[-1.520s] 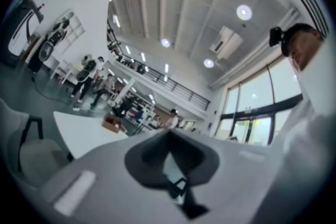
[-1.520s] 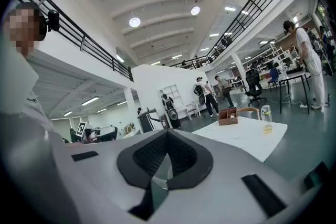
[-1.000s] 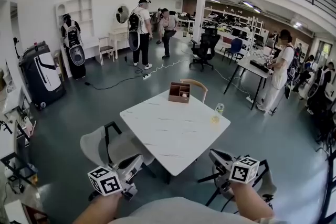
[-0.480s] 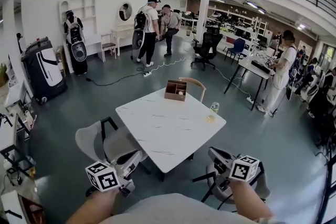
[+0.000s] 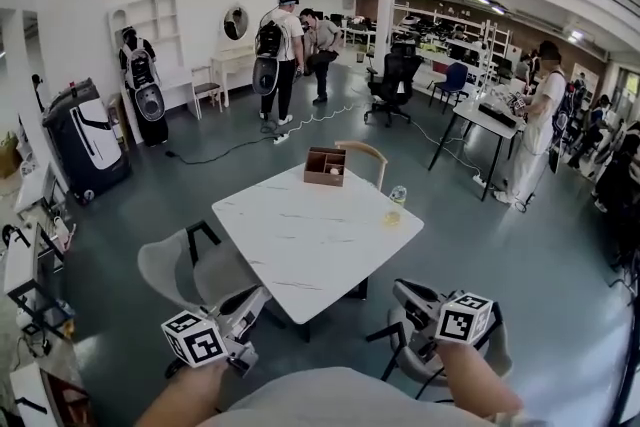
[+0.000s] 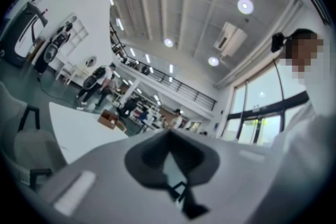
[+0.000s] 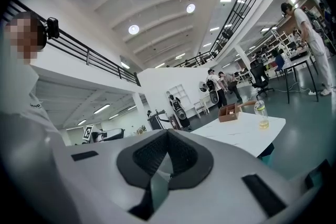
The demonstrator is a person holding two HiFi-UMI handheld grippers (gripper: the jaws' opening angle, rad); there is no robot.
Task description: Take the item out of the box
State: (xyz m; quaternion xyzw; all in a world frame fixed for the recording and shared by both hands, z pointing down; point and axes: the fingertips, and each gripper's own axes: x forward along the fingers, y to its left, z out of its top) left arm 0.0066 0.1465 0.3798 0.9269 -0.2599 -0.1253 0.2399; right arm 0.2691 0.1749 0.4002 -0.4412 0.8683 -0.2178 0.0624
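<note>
A small brown open box (image 5: 325,165) stands at the far edge of the white marble table (image 5: 300,245), with a pale item (image 5: 335,171) inside it. My left gripper (image 5: 260,297) and right gripper (image 5: 398,289) hang low near my body, short of the table's near corner. Both are shut with nothing between their jaws. The left gripper view shows the left gripper (image 6: 168,132) with the box (image 6: 111,119) far off on the table (image 6: 73,128). In the right gripper view, beyond the right gripper (image 7: 168,131), the box (image 7: 229,112) looks small and distant.
A bottle (image 5: 396,203) with yellowish liquid stands near the table's right edge. A grey chair (image 5: 185,270) sits left of the table, a wooden chair (image 5: 365,155) behind the box. Several people (image 5: 280,55) stand in the back, one (image 5: 535,115) at a desk right.
In the head view the table and box have drifted slightly left and up. Both grippers stay low near my body, still shut. The people at the back have shifted.
</note>
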